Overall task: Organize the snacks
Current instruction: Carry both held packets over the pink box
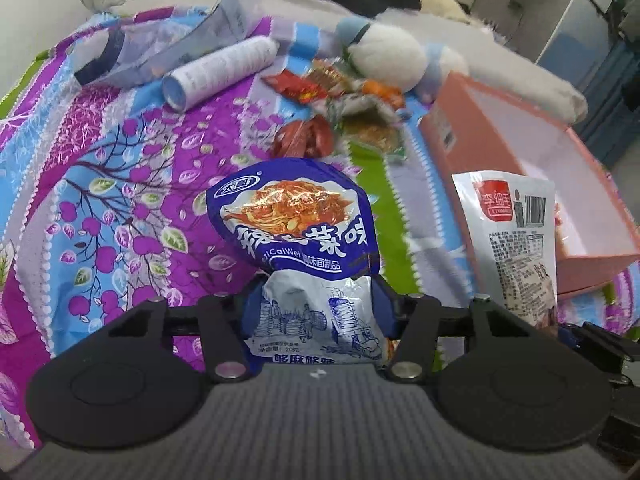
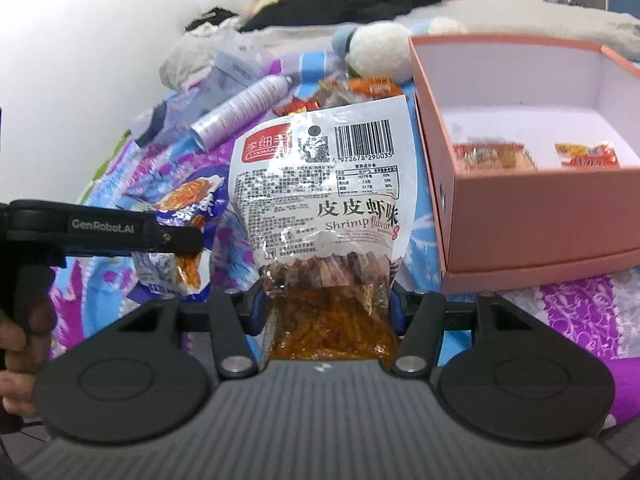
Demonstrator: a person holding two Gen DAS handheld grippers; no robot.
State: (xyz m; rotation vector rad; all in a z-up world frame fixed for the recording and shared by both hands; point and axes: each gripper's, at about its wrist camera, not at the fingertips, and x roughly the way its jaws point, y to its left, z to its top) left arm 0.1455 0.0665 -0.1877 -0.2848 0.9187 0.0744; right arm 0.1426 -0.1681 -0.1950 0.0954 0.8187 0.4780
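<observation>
My left gripper (image 1: 318, 300) is shut on a blue and white snack packet (image 1: 296, 216) and holds it upright above the patterned bedspread. My right gripper (image 2: 326, 300) is shut on a clear shrimp flavor snack packet (image 2: 320, 184), held upright just left of the pink box (image 2: 532, 216). The shrimp packet also shows in the left wrist view (image 1: 516, 232), in front of the pink box (image 1: 480, 140). The left gripper (image 2: 176, 236) and its blue packet (image 2: 188, 204) show at the left of the right wrist view. Two snack packets (image 2: 496, 156) lie inside the box.
A pile of loose snack packets (image 1: 340, 96) lies on the bedspread beyond the grippers. A white spray can (image 1: 220, 72), a plastic bag (image 1: 152, 48) and a white and blue plush toy (image 1: 388, 56) lie further back. Pillows and dark clothes sit at the bed's head.
</observation>
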